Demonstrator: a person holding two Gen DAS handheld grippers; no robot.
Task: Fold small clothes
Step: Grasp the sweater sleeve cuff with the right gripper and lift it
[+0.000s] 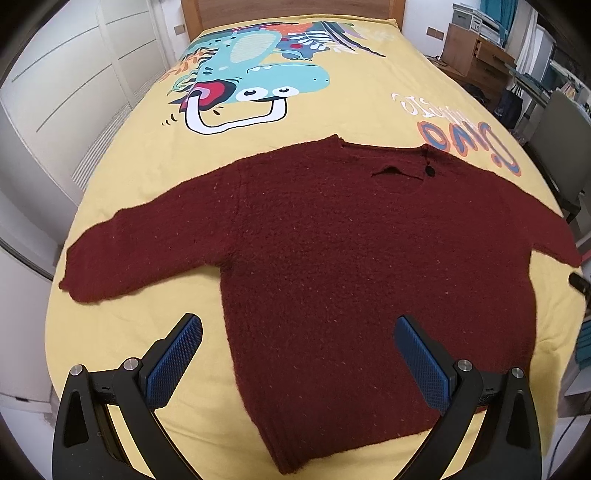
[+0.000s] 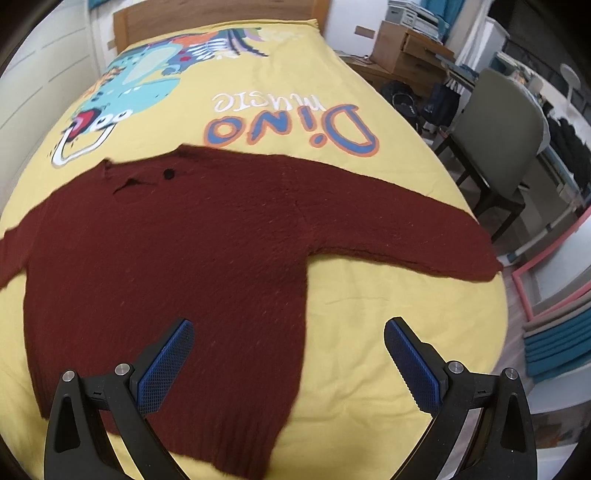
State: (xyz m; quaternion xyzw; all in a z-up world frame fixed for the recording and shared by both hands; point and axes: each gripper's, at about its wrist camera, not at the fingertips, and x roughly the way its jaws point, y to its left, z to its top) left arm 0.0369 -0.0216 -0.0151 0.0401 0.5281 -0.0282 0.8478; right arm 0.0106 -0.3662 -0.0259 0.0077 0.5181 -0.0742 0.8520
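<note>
A dark red knitted sweater (image 1: 332,240) lies flat on the yellow bedspread (image 1: 147,332), both sleeves spread out and its neck toward the headboard. My left gripper (image 1: 297,328) hovers open above the sweater's lower left side, with nothing between its blue pads (image 1: 173,362). In the right wrist view the same sweater (image 2: 184,251) fills the middle, its right sleeve (image 2: 424,236) reaching toward the bed's edge. My right gripper (image 2: 288,332) is open over the sweater's lower right hem and holds nothing.
The bedspread (image 2: 369,314) carries a dinosaur print (image 1: 251,81) and the words "Dino music" (image 2: 291,125). A wooden headboard (image 1: 288,11) stands at the far end. A grey chair (image 2: 498,129), boxes (image 2: 406,51) and stacked mats (image 2: 554,347) sit right of the bed; white cupboards (image 1: 66,92) left.
</note>
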